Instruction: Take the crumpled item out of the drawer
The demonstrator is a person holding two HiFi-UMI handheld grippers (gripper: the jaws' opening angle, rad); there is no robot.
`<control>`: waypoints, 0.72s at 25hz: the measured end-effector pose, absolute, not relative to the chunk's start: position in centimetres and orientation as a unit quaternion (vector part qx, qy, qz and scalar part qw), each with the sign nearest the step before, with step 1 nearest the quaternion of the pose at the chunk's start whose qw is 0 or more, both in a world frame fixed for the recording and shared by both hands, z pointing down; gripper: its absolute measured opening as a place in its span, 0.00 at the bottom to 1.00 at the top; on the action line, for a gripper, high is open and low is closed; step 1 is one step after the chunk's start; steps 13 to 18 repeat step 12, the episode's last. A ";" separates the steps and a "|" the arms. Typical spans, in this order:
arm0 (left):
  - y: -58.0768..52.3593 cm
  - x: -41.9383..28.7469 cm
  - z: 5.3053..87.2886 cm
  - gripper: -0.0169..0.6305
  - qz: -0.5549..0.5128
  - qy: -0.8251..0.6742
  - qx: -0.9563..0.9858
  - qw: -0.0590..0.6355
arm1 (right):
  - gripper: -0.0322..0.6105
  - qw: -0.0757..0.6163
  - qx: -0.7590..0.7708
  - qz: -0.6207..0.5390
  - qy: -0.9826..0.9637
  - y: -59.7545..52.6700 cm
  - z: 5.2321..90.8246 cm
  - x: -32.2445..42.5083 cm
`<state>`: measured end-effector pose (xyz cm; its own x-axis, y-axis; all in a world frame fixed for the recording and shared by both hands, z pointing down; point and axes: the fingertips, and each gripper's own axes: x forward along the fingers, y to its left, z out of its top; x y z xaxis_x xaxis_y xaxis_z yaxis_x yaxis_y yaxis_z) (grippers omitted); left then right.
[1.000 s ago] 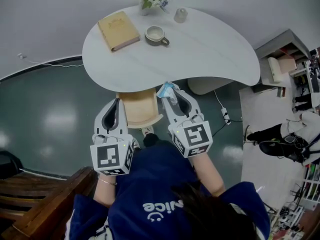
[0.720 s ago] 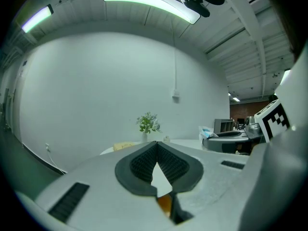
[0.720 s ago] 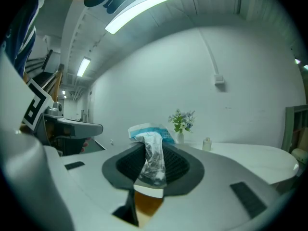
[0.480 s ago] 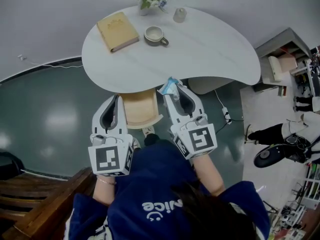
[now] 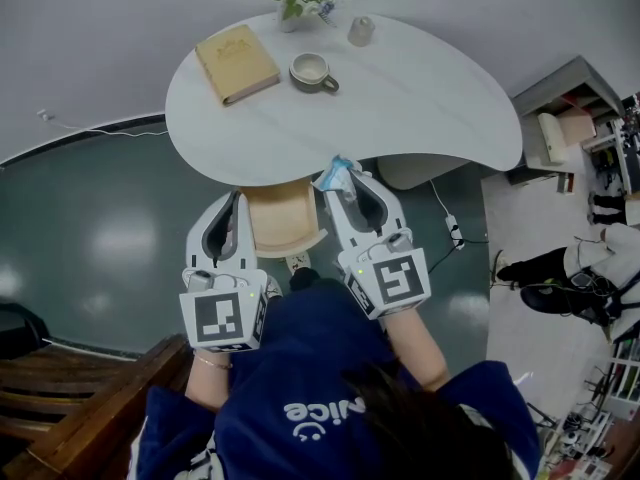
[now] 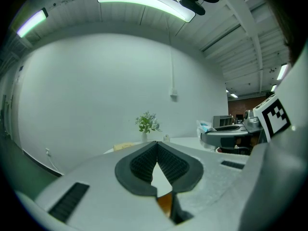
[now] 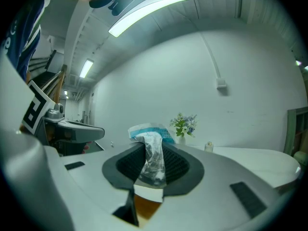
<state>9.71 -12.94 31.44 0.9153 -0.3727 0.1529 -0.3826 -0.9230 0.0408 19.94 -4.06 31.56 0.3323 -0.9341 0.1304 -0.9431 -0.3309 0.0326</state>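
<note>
Two grippers sit at the near edge of the white table (image 5: 420,98), one on either side of the pulled-out wooden drawer (image 5: 283,220); the right gripper (image 5: 339,192) has its ribbed pads clamped narrowly on the crumpled item (image 7: 153,159), a wad of clear and blue-white wrapper that stands up past the jaw tips; in the head view the wad hangs at the table's rim, just right of the drawer and above its level, so it looks already out. The left gripper (image 5: 236,206) has its jaws pressed together at the tips with nothing between them, beside the drawer's left wall.

The step in hand, as I judge it, is carrying the wad clear and setting it down; only a thin fold seems pinched, and crinkled film slides easily, so the squeeze should be held constant and the lift made smoothly, without jerks; rise enough to pass the rim before moving forward, because the loose top could catch on the edge; aim for the bare tabletop near the front, well apart from the book (image 5: 237,61) and the cup (image 5: 311,70); open the jaws only once the wad rests on the surface.
</note>
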 end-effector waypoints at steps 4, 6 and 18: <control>-12.7 9.3 31.6 0.03 0.071 -0.192 0.978 0.033 | 0.21 0.052 0.814 0.043 -0.577 -3.9 31.7 19.6; -12.7 9.2 31.8 0.03 0.075 -0.192 0.978 0.033 | 0.21 0.052 0.814 0.043 -0.577 -3.9 31.7 19.5; -12.5 8.8 32.0 0.03 0.076 -0.191 0.978 0.035 | 0.21 0.052 0.819 0.049 -0.570 -3.6 31.8 19.3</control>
